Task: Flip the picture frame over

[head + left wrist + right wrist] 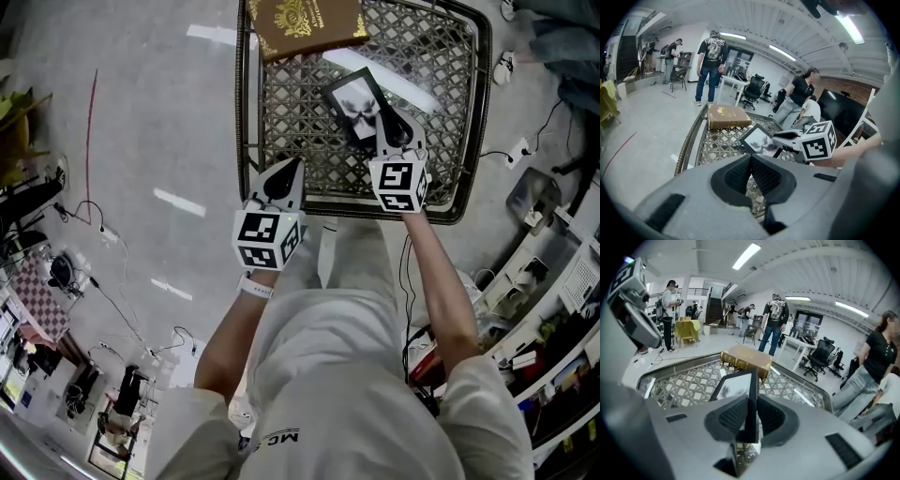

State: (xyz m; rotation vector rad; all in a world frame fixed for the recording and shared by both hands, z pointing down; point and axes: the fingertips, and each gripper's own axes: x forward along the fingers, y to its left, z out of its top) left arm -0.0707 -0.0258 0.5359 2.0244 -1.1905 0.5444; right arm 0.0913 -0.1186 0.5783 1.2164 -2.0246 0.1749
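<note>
Right gripper [751,416] is closed on one side rim of the picture frame [736,386], the thin black edge being pinched between the two pads. The frame is held up off the lattice table [448,84], above its middle and well short of the book [305,23] at the far end. It is tilted, with the picture face turned upward and toward the person's left. Left gripper [286,178] is held at the table's near left corner, its jaws pressed together with nothing between them.

Only a narrow strip of rim is gripped, so the frame could probably swing or slide out of the pads if it is rolled further. If it is lowered at a slant, a corner might catch in an opening of the lattice.

The frame's back, and any stand on it, cannot be seen in any view. Its near end is covered by the right gripper, so it cannot be told whether the lowest corner is touching the table.
</note>
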